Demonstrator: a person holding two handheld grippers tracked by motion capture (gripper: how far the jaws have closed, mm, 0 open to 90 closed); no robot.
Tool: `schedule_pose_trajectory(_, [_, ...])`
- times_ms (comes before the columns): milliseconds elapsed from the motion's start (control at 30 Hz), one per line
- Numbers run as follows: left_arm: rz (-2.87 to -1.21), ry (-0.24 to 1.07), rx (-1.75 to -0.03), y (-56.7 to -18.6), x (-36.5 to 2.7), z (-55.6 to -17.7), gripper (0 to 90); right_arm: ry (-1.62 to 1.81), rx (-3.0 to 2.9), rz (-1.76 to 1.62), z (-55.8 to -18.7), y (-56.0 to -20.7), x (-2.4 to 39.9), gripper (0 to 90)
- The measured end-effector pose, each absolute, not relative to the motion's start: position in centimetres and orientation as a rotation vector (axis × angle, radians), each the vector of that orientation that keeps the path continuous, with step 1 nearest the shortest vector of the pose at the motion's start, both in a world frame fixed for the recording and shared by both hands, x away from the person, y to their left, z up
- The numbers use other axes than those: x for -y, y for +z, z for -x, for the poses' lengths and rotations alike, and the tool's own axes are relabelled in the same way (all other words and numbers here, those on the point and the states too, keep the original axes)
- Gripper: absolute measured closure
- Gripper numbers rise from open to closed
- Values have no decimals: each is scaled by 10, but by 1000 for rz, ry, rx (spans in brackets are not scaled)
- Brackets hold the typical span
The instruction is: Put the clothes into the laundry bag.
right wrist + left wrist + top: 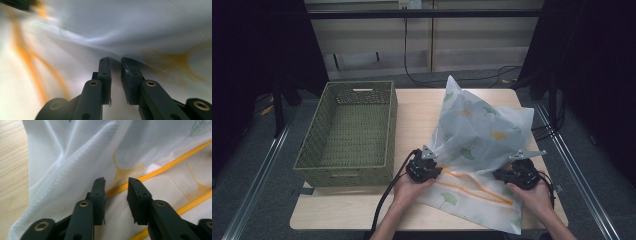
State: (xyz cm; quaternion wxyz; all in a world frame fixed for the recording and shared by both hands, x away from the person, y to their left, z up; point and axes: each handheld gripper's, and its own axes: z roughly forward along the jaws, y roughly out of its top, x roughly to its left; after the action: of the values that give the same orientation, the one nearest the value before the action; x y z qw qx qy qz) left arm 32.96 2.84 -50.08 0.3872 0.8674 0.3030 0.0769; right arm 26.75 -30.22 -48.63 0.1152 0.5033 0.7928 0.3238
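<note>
We worked on a pale wooden surface point(362, 210) with a woven green basket point(347, 132) at its left, empty and apparently waiting. Beside it lay the white mesh laundry bag point(477, 130) printed with leaves, its upper part billowing upward, likely so its mouth would gape. Its orange zipper point(472, 190) ran between our hands. The left hand-held gripper point(116, 185) stood slightly parted over the zipper edge, gripping nothing. The right hand-held gripper point(115, 65) was narrowly parted against the mesh, pinching nothing we could see.

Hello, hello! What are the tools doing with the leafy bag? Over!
Left tool open over orange zipper. Right tool open at white leaf-print mesh bag. Green woven basket beside, nothing blocking.
</note>
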Motion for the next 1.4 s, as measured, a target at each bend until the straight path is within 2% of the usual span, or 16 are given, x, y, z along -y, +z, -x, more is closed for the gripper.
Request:
schedule_pose_trajectory(433, [-2222,200,-742,-502,-35,-311,677,882,-2274,-1456,-304,-495,306,778])
schedule_pose_trajectory(733, [-2170,106,-815,-502,-42,-292,660,867,-2280,-1388,-348,-497,289,698])
schedule_pose_trajectory(867, [-2192,103,-772,-501,-42,-287,635,849,-2290,-1385,-364,-496,282,665])
schedule_pose_trajectory(1033, [-2163,148,-771,-504,-47,-288,660,908,-2316,-1355,-351,-486,285,662])
schedule_pose_trajectory(1100, [-2171,170,-760,-505,-48,-290,659,941,-2320,-1348,-339,-483,289,701])
schedule_pose_trajectory(1233, [-2171,222,-770,-505,-47,-293,657,1010,-2386,-1320,-310,-485,293,698])
schedule_pose_trajectory(1400, [-2164,268,-770,-507,-48,-301,658,944,-2433,-1318,-291,-493,295,692])
